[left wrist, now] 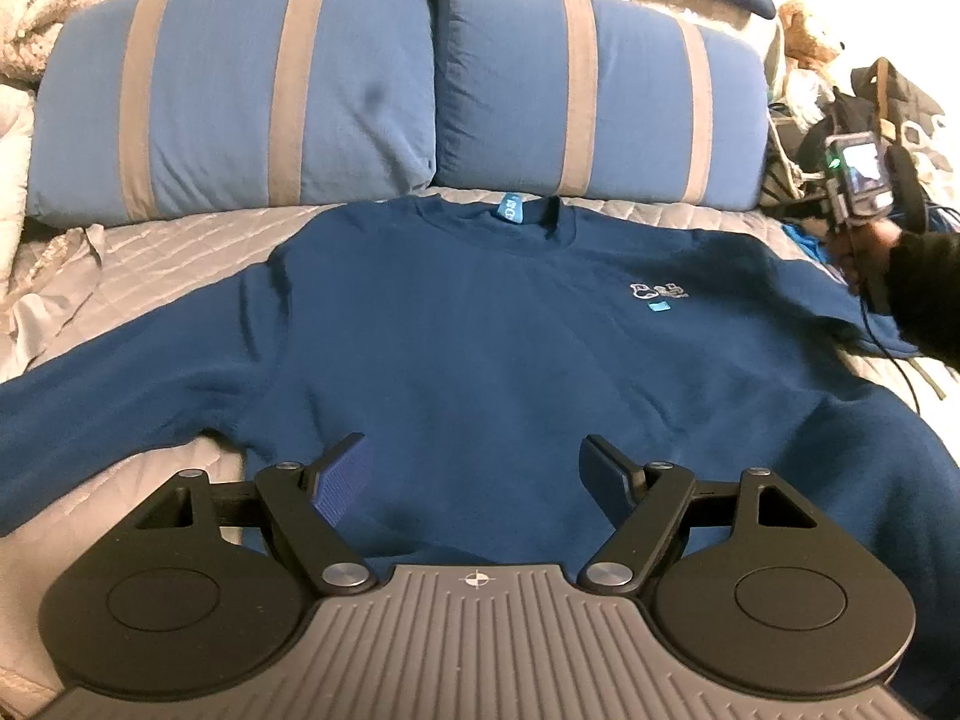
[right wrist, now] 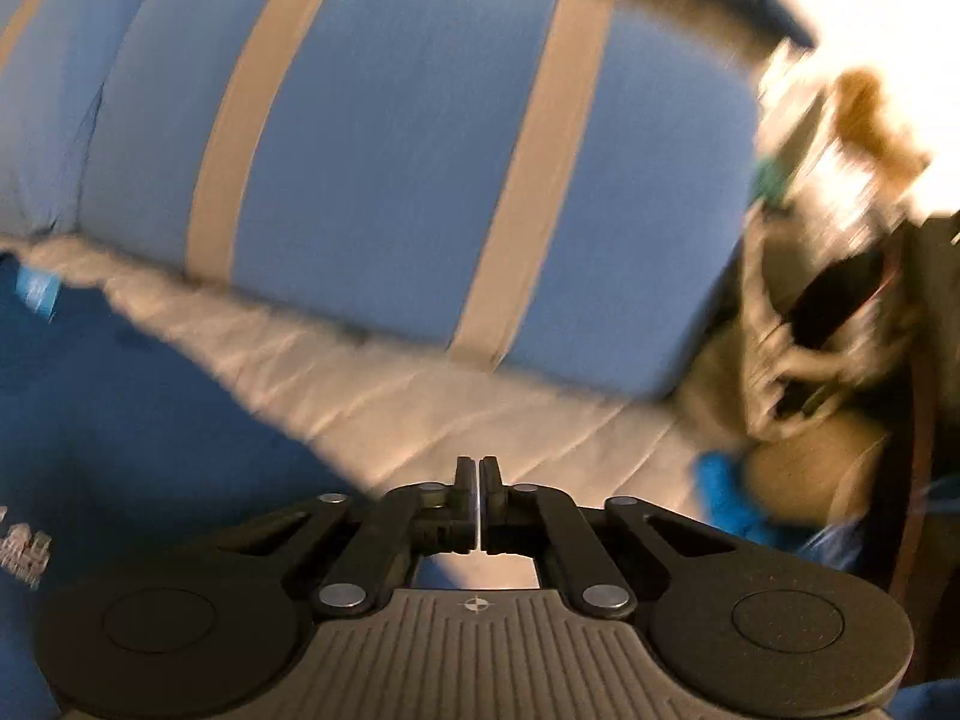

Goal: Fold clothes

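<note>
A dark blue sweatshirt (left wrist: 480, 330) lies flat and face up on the bed, collar toward the pillows, sleeves spread to both sides. My left gripper (left wrist: 474, 468) hovers open above its lower hem, nothing between the fingers. The right gripper (left wrist: 864, 180), held in a hand with a dark sleeve, shows at the far right over the sweatshirt's shoulder. In the blurred right wrist view the right gripper (right wrist: 478, 480) is shut with nothing in it, above the grey sheet beside the sweatshirt (right wrist: 120, 420).
Two blue pillows with grey stripes (left wrist: 240, 102) (left wrist: 600, 90) stand at the head of the grey quilted sheet (left wrist: 150, 264). A crumpled blanket (left wrist: 42, 6) is at far left. A teddy bear (left wrist: 810, 36), bags and cables crowd the right side.
</note>
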### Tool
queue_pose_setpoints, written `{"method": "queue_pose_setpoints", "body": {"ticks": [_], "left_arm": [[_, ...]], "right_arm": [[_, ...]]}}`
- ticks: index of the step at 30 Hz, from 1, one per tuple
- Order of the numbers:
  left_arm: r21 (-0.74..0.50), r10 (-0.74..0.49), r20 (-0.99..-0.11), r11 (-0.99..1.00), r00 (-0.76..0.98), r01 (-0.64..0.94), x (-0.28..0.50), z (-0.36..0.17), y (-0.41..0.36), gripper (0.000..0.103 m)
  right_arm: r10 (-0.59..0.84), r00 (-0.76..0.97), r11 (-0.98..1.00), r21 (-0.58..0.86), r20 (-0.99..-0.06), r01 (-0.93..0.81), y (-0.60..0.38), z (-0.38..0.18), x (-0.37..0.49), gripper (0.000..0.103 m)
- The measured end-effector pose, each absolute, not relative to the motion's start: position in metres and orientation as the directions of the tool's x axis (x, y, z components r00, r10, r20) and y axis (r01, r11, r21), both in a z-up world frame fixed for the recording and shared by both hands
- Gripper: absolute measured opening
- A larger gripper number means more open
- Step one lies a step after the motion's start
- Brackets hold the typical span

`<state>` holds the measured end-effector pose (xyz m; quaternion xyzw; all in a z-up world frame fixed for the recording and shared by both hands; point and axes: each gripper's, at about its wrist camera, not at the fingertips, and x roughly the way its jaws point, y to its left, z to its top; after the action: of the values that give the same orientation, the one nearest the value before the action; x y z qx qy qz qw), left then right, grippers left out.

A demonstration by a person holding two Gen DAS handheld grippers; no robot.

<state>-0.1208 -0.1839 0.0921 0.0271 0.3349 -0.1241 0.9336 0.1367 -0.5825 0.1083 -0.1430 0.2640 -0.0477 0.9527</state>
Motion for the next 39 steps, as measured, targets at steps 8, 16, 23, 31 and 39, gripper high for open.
{"method": "queue_pose_setpoints", "body": {"ticks": [8,16,23,31,39], "left_arm": [[-0.022,-0.201,-0.624,0.970,0.755,0.240,-0.125,0.094,-0.184,0.076],[-0.001,-0.179,-0.613,0.974,0.770,0.226,-0.131,0.097,-0.184,0.076],[0.031,-0.145,-0.610,0.978,0.779,0.207,-0.138,0.100,-0.184,0.076],[0.027,-0.125,-0.594,0.984,0.795,0.174,-0.150,0.104,-0.173,0.076],[-0.258,-0.232,-0.543,0.961,0.807,0.103,-0.156,0.103,-0.125,0.077]], "right_arm": [[-0.048,0.913,0.974,-0.220,-0.405,-0.046,-0.580,0.180,0.069,0.098],[0.257,0.856,0.951,-0.039,-0.448,-0.306,-0.546,0.239,-0.010,0.103],[0.507,0.704,0.844,0.120,-0.497,-0.522,-0.490,0.239,-0.081,0.103],[0.558,0.640,0.826,0.273,-0.528,-0.494,-0.448,0.168,-0.113,0.101],[0.538,0.661,0.843,0.349,-0.523,-0.410,-0.452,0.139,-0.121,0.092]]}}
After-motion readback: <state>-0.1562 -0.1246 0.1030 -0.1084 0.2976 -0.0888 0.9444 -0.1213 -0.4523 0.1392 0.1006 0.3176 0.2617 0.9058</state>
